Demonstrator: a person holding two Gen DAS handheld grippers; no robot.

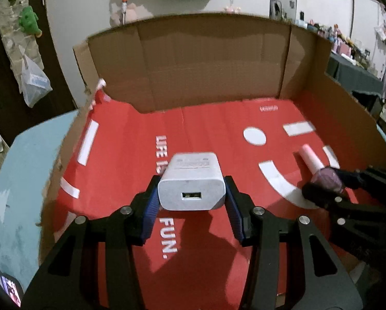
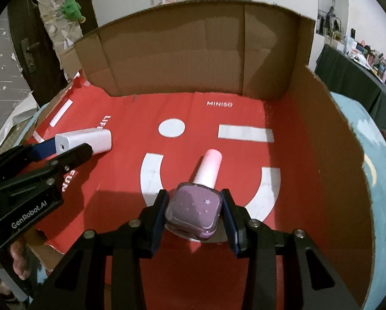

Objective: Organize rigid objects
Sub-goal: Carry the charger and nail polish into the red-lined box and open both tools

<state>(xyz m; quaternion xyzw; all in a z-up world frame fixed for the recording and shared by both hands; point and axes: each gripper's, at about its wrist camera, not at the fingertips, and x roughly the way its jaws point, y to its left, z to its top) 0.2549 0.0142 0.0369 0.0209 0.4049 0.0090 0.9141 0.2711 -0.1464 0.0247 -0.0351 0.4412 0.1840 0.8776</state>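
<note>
Clamping a white charger [image 1: 191, 180], the left gripper [image 1: 191, 201] is narrowly parted; the right gripper [image 2: 194, 215] likewise pinches a nail polish bottle [image 2: 195, 206] above the box [image 2: 329, 155] floor.

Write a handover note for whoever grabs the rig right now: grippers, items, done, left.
Left gripper: shut on the white USB charger, over the left side of the red liner.
Right gripper: shut on the purple nail polish bottle, pink cap pointing away, over the liner's white smile print.
Done: both items are inside the cardboard box.
Left: set each down, release.
</note>
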